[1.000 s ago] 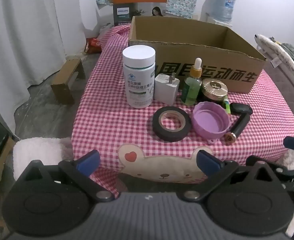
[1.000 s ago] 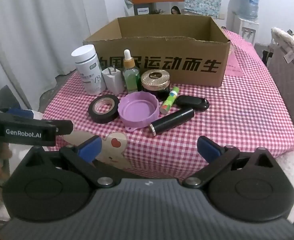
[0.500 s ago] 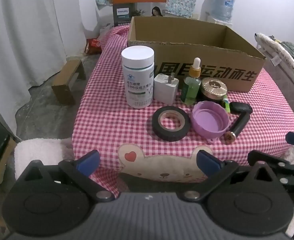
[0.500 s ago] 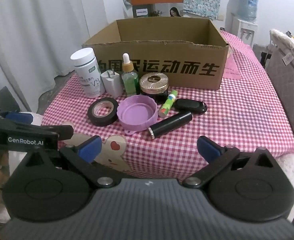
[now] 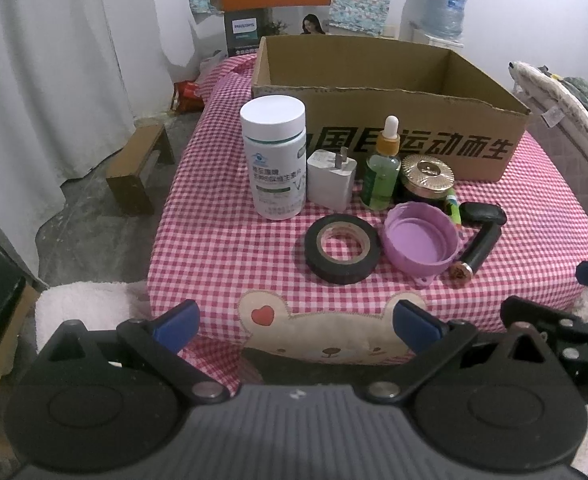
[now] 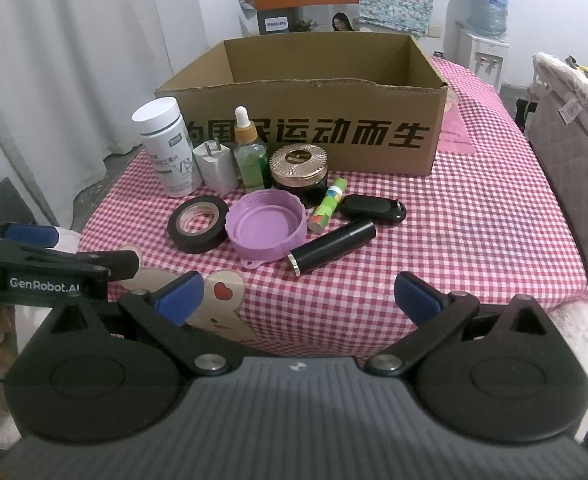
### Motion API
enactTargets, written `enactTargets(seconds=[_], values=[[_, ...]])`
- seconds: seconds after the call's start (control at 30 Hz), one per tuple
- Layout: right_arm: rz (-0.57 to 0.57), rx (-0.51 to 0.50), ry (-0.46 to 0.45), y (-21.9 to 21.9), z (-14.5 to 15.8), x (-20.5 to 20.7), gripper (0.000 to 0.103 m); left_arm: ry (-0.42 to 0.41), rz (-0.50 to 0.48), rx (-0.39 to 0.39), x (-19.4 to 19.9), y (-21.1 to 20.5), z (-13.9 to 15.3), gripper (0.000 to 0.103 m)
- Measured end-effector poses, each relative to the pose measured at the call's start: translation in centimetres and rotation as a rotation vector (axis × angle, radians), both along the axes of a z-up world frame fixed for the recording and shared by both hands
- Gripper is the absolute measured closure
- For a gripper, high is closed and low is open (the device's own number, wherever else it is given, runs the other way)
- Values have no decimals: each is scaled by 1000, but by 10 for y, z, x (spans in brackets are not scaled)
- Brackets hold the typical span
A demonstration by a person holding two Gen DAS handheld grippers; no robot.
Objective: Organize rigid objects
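Observation:
Small objects stand in front of an open cardboard box (image 5: 414,136) (image 6: 334,120) on a pink checked table: a white pill bottle (image 5: 274,156) (image 6: 165,146), a white charger (image 5: 331,178), a green dropper bottle (image 5: 382,168), a gold-lidded jar (image 5: 428,178), black tape (image 5: 342,254) (image 6: 197,229), a purple lid (image 5: 420,240) (image 6: 267,226), a green tube (image 6: 328,204), a black key fob (image 6: 374,208) and a black cylinder (image 6: 332,246). My left gripper (image 5: 294,322) and right gripper (image 6: 298,294) are open and empty, held before the table's near edge.
White curtains hang at the left. A wooden stool (image 5: 137,168) stands on the floor left of the table. A bed (image 6: 574,128) lies at the right. A water dispenser (image 6: 482,20) stands behind.
Both grippers have moved slightly closer to the table and objects. Nothing was grasped or shifted.

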State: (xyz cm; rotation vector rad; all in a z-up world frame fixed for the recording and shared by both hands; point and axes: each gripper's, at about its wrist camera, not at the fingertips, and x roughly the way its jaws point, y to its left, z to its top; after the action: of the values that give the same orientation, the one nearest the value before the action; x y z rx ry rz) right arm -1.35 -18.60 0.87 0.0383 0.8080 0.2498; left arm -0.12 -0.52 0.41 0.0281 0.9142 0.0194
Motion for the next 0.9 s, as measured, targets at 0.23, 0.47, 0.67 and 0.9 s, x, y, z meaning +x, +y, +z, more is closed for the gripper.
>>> enactTargets(seconds=[0.23, 0.47, 0.67, 0.9], values=[[1, 1, -2, 1, 0, 0, 1, -1, 0, 3, -1, 0, 1, 0], [6, 9, -9, 0, 2, -2, 1, -1, 6, 8, -2, 0, 2, 0], [10, 8, -12, 1, 3, -2, 1, 0, 6, 8, -2, 0, 3, 0], [12, 12, -9, 1, 2, -1, 1, 5, 10, 6, -3, 2, 2, 0]])
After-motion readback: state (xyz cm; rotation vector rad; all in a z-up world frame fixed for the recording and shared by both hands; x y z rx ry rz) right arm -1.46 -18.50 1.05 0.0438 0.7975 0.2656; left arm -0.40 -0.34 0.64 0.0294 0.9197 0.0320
